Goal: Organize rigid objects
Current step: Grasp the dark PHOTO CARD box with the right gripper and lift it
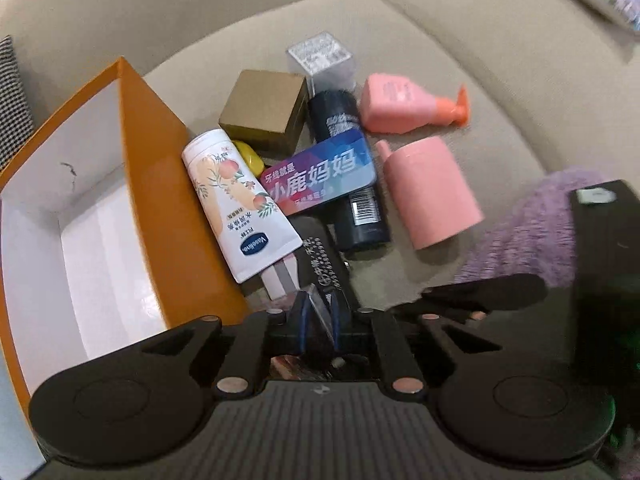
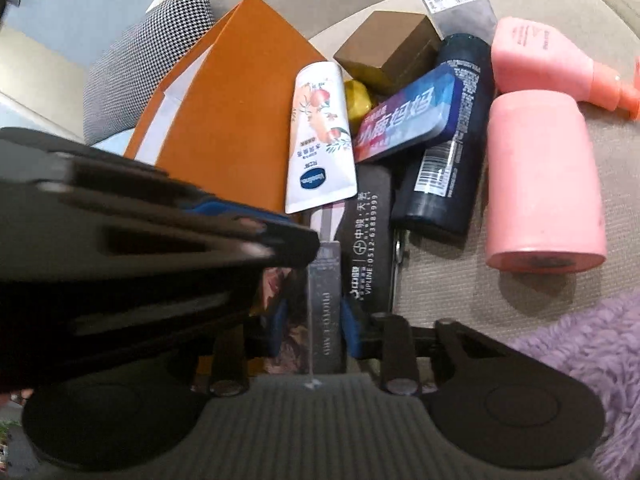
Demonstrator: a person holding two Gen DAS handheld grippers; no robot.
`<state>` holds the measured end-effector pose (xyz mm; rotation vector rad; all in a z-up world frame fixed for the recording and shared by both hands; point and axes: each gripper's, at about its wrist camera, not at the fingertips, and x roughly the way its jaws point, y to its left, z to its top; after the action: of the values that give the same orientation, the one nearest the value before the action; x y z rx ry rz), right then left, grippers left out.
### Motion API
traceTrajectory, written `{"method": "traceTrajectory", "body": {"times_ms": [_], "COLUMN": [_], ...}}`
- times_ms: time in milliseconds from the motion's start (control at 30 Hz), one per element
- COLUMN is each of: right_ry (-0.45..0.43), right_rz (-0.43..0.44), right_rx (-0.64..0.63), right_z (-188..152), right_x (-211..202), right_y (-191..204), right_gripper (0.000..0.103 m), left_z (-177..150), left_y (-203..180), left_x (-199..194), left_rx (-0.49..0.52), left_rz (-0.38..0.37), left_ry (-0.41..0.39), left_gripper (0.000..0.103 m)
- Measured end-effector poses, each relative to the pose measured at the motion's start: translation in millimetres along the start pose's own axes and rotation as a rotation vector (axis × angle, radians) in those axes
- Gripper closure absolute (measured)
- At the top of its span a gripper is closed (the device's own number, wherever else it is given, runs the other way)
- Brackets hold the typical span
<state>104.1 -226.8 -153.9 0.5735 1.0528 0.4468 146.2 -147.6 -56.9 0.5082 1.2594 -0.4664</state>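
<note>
The left gripper [image 2: 288, 240] crosses the right wrist view as a blurred black mass, hiding the near end of the orange box [image 2: 240, 100]. A slim box [image 2: 326, 300] lies between the right gripper's [image 2: 316, 316] blue pads, its lower end lost behind the gripper body; whether they press on it cannot be told. The dark bottle [image 2: 444, 152] lies partly under the blue floss tin [image 2: 408, 120]. Beyond the tin, the yellow object [image 2: 358, 98] is too covered to identify. The pink pump bottle's [image 2: 560, 60] nozzle is cut off at the right edge.
</note>
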Motion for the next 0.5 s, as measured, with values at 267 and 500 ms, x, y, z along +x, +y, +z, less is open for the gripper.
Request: {"method": "traceTrajectory", "body": {"times_ms": [267,500], "right_ry": [-0.034,-0.011], "right_rz": [0.003,-0.004], "right_rx": [-0.022,-0.08], "right_z": [-12,-16], "right_x": [-14,-3], "right_y": [13,43], "right_gripper": [0.078,0.086], "left_z": [-45,-75], "left_y": [16,49], "left_x": [-56,-55], "left_rx": [-0.096,-0.21], "left_rz": [0.009,0.053], "left_ry": [-0.193,-0.194], "left_gripper": [0.088,0.077]}}
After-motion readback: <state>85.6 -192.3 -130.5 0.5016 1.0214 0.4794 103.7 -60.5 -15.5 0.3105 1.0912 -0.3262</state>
